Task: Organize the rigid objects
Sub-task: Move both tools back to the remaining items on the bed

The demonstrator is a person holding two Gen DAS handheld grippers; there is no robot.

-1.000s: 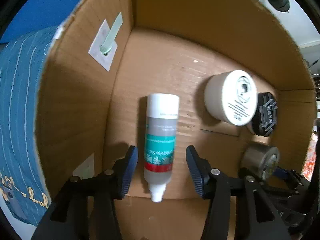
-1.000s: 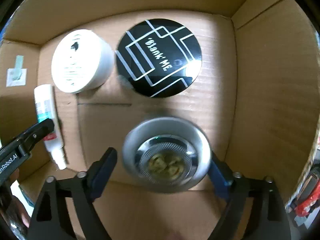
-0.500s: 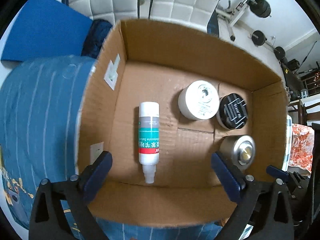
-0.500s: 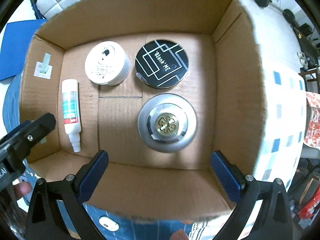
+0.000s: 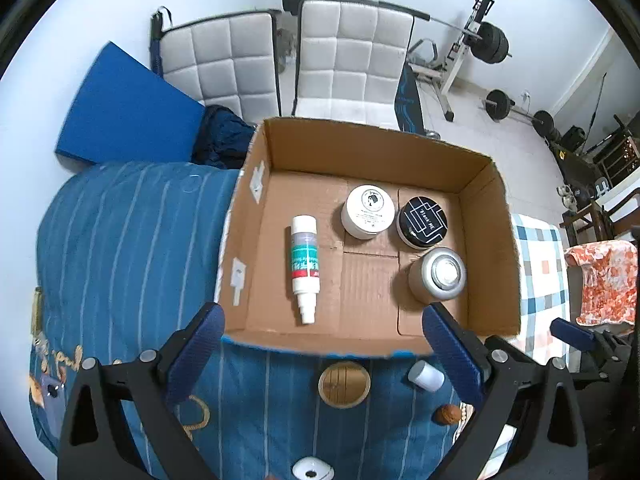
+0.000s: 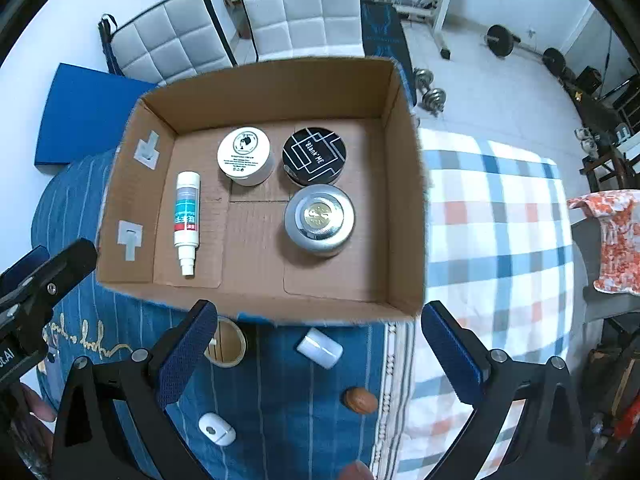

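Note:
A cardboard box (image 5: 384,148) (image 6: 404,216) stands on a blue striped cloth. Inside lie a white spray bottle (image 5: 305,264) (image 6: 187,218), a white jar (image 5: 369,210) (image 6: 245,155), a black round tin (image 5: 422,221) (image 6: 314,155) and a silver round tin (image 5: 439,275) (image 6: 320,219). My left gripper (image 5: 326,356) hangs open above the box's near wall, holding nothing. My right gripper (image 6: 320,354) is open too, above the near wall and the cloth. In front of the box lie a round wooden-lidded tin (image 5: 344,383) (image 6: 226,342), a small white bottle (image 5: 426,375) (image 6: 320,348), a walnut (image 5: 447,414) (image 6: 360,400) and a white oval item (image 5: 313,470) (image 6: 217,429).
A checked cloth (image 6: 496,240) covers the surface right of the box. A blue mat (image 5: 124,112), two white padded chairs (image 5: 352,56) and weight equipment (image 5: 488,44) stand behind. An orange patterned cloth (image 6: 616,236) hangs at the right.
Both grippers let go, the left of the spray bottle and the right of the silver tin, opened wide and rose out of the box. The room and the items on the cloth came into view.

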